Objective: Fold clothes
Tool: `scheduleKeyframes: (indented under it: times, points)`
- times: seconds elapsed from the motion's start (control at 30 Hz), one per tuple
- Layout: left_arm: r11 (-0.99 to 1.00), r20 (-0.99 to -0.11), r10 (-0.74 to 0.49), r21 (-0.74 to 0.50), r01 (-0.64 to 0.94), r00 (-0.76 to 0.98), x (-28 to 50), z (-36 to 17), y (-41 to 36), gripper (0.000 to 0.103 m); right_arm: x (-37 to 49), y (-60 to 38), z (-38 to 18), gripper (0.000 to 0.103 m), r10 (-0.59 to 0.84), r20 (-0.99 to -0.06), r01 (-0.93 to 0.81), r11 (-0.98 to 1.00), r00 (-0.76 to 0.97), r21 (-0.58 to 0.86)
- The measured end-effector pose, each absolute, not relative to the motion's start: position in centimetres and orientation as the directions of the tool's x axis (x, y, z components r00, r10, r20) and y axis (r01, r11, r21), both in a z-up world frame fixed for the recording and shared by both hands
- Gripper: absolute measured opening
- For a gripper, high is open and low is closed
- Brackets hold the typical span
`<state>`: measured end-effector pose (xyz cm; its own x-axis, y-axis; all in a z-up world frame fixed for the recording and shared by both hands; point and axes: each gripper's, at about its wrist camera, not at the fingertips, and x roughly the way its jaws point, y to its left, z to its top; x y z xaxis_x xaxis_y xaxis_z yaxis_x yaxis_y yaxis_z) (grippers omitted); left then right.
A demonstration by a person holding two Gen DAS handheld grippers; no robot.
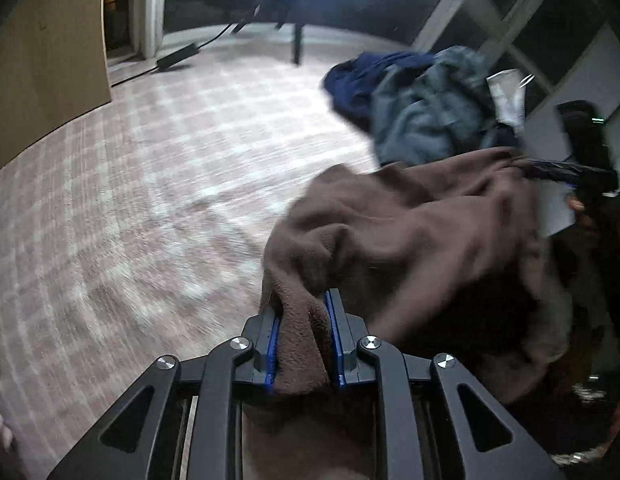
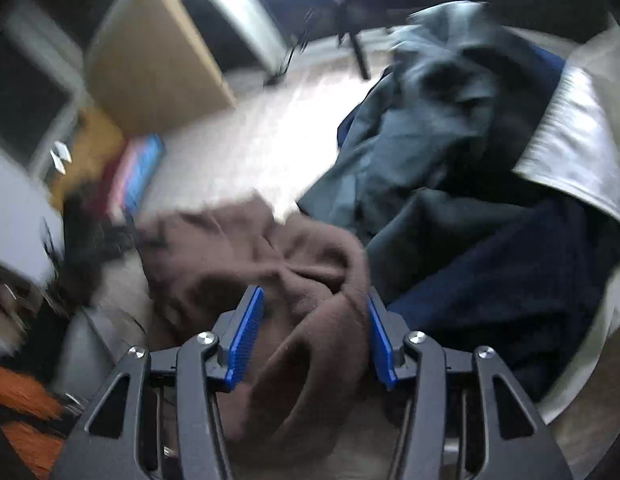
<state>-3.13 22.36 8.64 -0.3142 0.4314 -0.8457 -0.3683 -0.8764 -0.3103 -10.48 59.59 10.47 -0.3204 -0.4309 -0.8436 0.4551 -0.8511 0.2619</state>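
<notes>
We hold the brown fleece garment (image 1: pixel 409 232) bunched between both claws: our left claw (image 1: pixel 302 340) clenches a fold, our right claw (image 2: pixel 315 336) stands wide around another; grey-blue clothes (image 1: pixel 425 112) are heaped just beyond

The soft fleece garment (image 1: pixel 409 232) between the blue pads of the black left claw (image 1: pixel 302 312) is plain brown. Beyond that claw lie a slate-grey crumpled garment (image 1: pixel 425 116) and a navy-blue one (image 1: pixel 361 76), on a surface checked in pale pink and white (image 1: pixel 150 168). The right claw (image 2: pixel 314 300) is likewise black with ribbed blue pads; left of it shows an orange patch (image 2: pixel 26 404).
</notes>
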Motion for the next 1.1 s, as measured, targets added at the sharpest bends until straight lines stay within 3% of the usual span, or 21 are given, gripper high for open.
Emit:
scheduleKeyframes:
  times: [0.1,0.17,0.2,0.23,0.3,0.37,0.53,0.73,0.93,1.1]
  points:
    - [-0.886,-0.846,0.409,-0.279,-0.370,-0.342,-2.3,9.9,22.4,0.017,-11.0,60.8,10.1,0.051,-0.466,-0.831,0.412,-0.851,-0.303,0.326]
    - [-0.894,-0.850,0.393,-0.265,-0.361,-0.350,-2.2,10.0,22.6,0.016,-10.6,59.2,9.1,0.050,-0.432,-0.859,0.451,-0.847,-0.276,0.281]
    - [-0.899,-0.851,0.386,-0.260,-0.354,-0.356,-2.0,10.1,22.8,0.015,-10.3,58.2,8.5,0.043,-0.408,-0.875,0.476,-0.843,-0.262,0.251]
    - [-0.903,-0.852,0.379,-0.254,-0.346,-0.362,-1.8,10.1,22.9,0.015,-10.1,57.2,8.0,0.024,-0.383,-0.890,0.502,-0.836,-0.249,0.220]
    - [-0.913,-0.846,0.367,-0.247,-0.325,-0.388,-1.4,10.6,23.2,0.014,-9.2,55.4,7.2,0.014,-0.337,-0.909,0.551,-0.820,-0.244,0.156]
    - [-0.920,-0.830,0.362,-0.246,-0.305,-0.424,-0.5,11.8,23.0,0.013,-7.5,55.3,8.4,0.011,-0.349,-0.890,0.563,-0.816,-0.292,0.135]
    - [-0.921,-0.763,0.368,-0.220,-0.321,-0.532,3.4,17.5,21.0,0.012,-1.2,57.1,17.6,0.008,-0.447,-0.752,0.544,-0.827,-0.484,0.141]
    - [-0.912,-0.604,0.384,-0.131,-0.389,-0.698,11.4,28.2,16.9,0.012,8.6,58.0,30.5,0.008,-0.509,-0.525,0.544,-0.833,-0.682,0.101]
    - [-0.918,-0.438,0.350,0.014,-0.395,-0.828,18.9,38.5,12.6,0.012,16.9,54.2,40.7,0.008,-0.503,-0.360,0.546,-0.838,-0.786,-0.022]
    - [-0.920,-0.311,0.332,0.102,-0.379,-0.890,25.5,43.8,9.6,0.012,22.2,53.0,45.3,0.008,-0.521,-0.192,0.535,-0.845,-0.832,-0.023]
